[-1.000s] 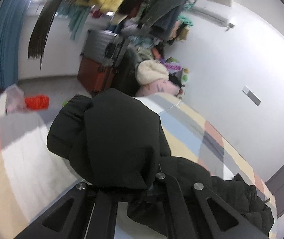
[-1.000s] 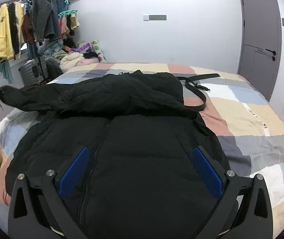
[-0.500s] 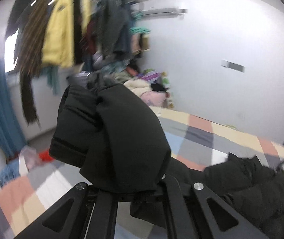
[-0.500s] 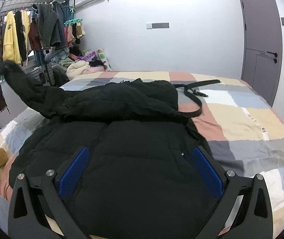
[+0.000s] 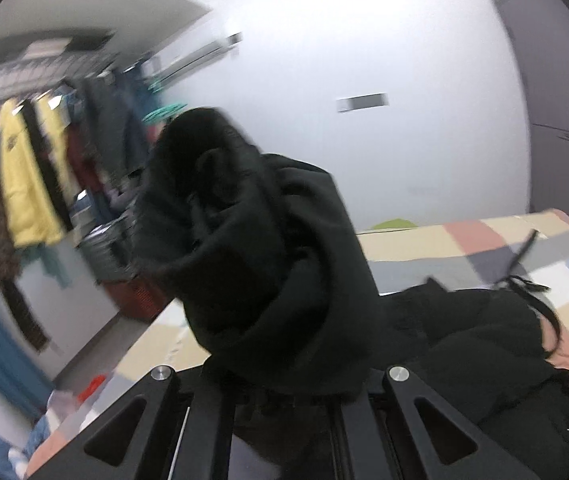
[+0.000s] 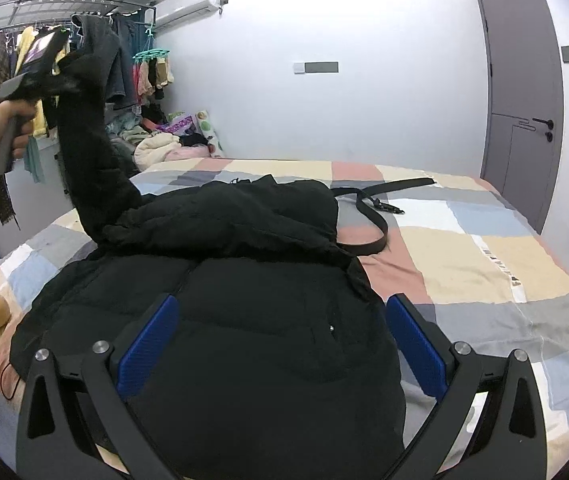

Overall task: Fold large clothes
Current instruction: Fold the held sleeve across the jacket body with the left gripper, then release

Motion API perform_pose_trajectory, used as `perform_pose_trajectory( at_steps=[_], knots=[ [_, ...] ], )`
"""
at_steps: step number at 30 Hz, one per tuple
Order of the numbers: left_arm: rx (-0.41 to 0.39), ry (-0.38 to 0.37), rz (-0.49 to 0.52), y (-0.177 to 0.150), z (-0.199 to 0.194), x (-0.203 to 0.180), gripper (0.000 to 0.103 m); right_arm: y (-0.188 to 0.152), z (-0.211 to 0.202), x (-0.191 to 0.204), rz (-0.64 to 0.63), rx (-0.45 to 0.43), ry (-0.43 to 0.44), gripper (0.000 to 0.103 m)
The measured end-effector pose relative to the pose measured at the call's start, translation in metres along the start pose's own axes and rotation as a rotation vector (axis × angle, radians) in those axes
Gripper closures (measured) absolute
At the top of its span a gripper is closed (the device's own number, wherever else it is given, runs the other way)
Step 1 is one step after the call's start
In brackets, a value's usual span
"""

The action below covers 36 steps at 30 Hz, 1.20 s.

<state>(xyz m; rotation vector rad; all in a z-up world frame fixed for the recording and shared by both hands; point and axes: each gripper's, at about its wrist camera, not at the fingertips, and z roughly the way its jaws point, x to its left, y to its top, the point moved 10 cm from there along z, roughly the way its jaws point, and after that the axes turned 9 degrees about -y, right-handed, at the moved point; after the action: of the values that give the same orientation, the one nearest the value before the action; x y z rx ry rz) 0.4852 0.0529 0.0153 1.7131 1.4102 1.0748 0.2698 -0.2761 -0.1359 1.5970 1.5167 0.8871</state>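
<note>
Spread across a patchwork bedspread [image 6: 464, 248]: black puffer jacket [image 6: 244, 320], zip side up, hood end toward the far wall. Raised high at the left, off the bed: one jacket sleeve [image 6: 88, 140], its cuff clamped tight in the left gripper [image 6: 58, 76], held by a hand [image 6: 2, 140]. Low over the jacket's hem: right gripper [image 6: 280, 344], blue pads spread wide, grasping nothing. Beside the hood, on the bedspread: a black belt [image 6: 372, 216].
</note>
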Motion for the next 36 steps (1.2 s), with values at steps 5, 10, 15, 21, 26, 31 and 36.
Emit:
perform_pose_trajectory(
  at_steps=[5, 10, 15, 21, 26, 31, 36],
  knots=[
    [0.012, -0.147, 0.073, -0.001, 0.026, -0.104, 0.099, -0.009, 0.008, -0.012, 0.051, 0.038, 0.034, 0.0],
    [0.02, -0.293, 0.076, -0.019, 0.056, -0.187, 0.099, -0.009, 0.01, -0.02, 0.077, 0.032, 0.038, 0.0],
    [0.029, -0.419, -0.035, -0.051, 0.089, -0.247, 0.099, -0.014, 0.018, -0.027, 0.122, 0.049, 0.057, 0.0],
    [0.025, -0.481, -0.092, -0.09, 0.125, -0.29, 0.099, -0.019, 0.031, -0.031, 0.143, 0.073, 0.073, 0.0],
    [0.09, -0.503, -0.096, -0.13, 0.162, -0.314, 0.099, -0.025, 0.044, -0.035, 0.177, 0.105, 0.091, 0.0],
    [0.15, -0.459, -0.071, -0.156, 0.189, -0.323, 0.099, -0.031, 0.053, -0.038, 0.201, 0.126, 0.092, 0.0],
    [0.214, -0.446, -0.067, -0.169, 0.207, -0.331, 0.099, -0.036, 0.059, -0.035, 0.194, 0.14, 0.092, 0.0]
  ],
)
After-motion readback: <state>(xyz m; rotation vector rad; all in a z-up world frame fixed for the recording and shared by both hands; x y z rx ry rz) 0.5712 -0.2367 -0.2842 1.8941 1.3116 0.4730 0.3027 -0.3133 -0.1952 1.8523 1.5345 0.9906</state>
